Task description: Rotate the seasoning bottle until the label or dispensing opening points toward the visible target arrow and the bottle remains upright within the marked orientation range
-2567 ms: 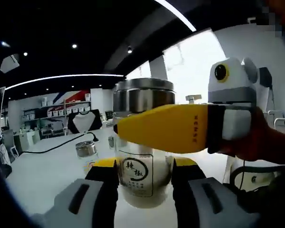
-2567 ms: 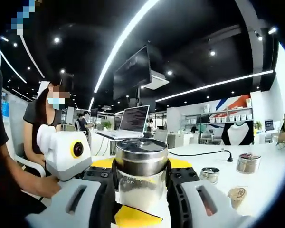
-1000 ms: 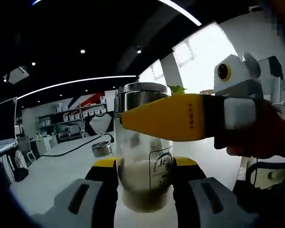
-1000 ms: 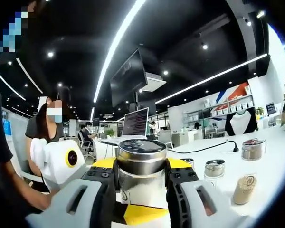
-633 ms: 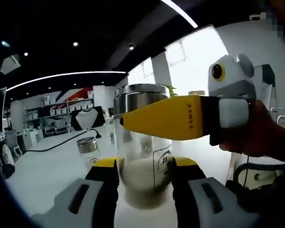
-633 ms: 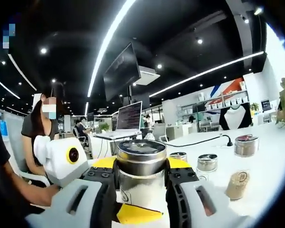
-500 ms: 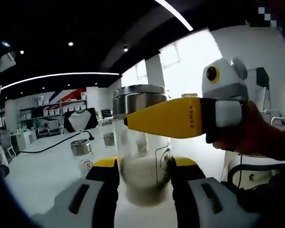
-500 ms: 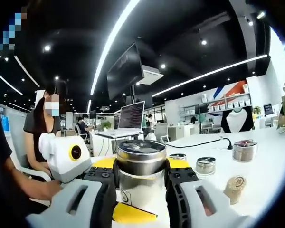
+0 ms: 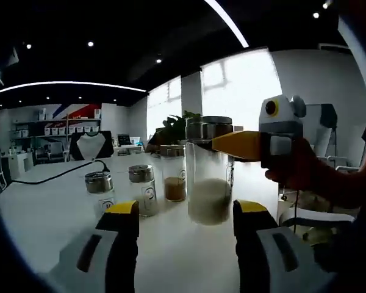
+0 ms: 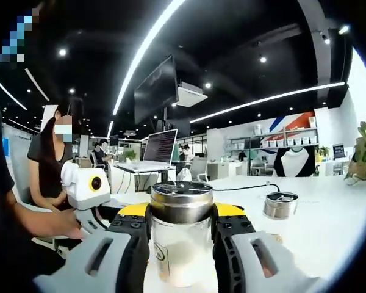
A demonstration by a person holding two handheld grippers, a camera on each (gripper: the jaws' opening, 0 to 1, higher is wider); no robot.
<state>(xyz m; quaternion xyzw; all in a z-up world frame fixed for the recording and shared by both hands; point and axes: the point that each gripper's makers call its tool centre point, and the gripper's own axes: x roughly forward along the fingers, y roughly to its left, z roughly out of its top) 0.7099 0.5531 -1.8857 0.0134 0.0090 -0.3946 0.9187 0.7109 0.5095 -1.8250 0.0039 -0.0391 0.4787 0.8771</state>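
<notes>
The seasoning bottle (image 9: 208, 174) is a clear glass jar with a steel lid and white powder in its lower half. It stands upright, with its base at the white table (image 9: 49, 213). My right gripper (image 9: 222, 144) comes in from the right, its yellow jaw pressed against the jar just under the lid. My left gripper (image 9: 184, 218) sits back from the bottle, open, with nothing between its jaws. In the right gripper view the right gripper (image 10: 182, 210) is shut on the bottle (image 10: 180, 241), whose label edge shows low on its left side. The left gripper (image 10: 85, 186) is at the left, in a hand.
Three smaller spice jars (image 9: 143, 189) stand in a row left of the bottle, and a black cable (image 9: 55, 175) runs across the far left of the table. A short steel-lidded jar (image 10: 280, 204) sits to the right, a laptop (image 10: 158, 149) behind, and a seated person at the far left.
My left gripper has let go of the bottle, opened and drawn back, so the bottle now looks smaller and farther off. My right gripper stays shut on it.
</notes>
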